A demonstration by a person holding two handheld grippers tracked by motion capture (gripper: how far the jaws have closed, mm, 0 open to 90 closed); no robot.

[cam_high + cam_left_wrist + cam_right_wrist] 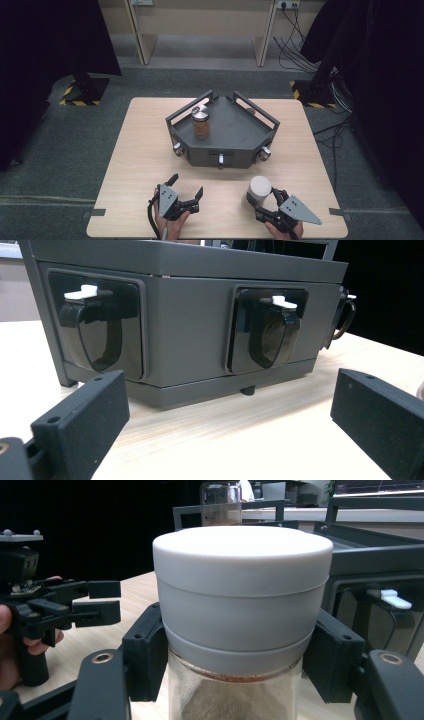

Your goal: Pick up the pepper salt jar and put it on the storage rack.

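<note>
High view shows you two jars: your right gripper (pixel 263 200) clamps the white-lidded jar (pixel 259 188) near the table's (pixel 135 150) front edge, right of centre, and a second jar with a metal lid (pixel 201 121) stands in the grey tray (pixel 235 135) toward its back left. Your left gripper (pixel 186 187) sits near the front edge, left of centre, jaws spread wide around nothing. You can count three white latches on the tray's front faces; left gripper view shows two of them (pixel 82 291) clearly, the third cut off at the tray's corner. Right gripper view hides the held jar's base, and its brownish contents stay hard to make out.
</note>
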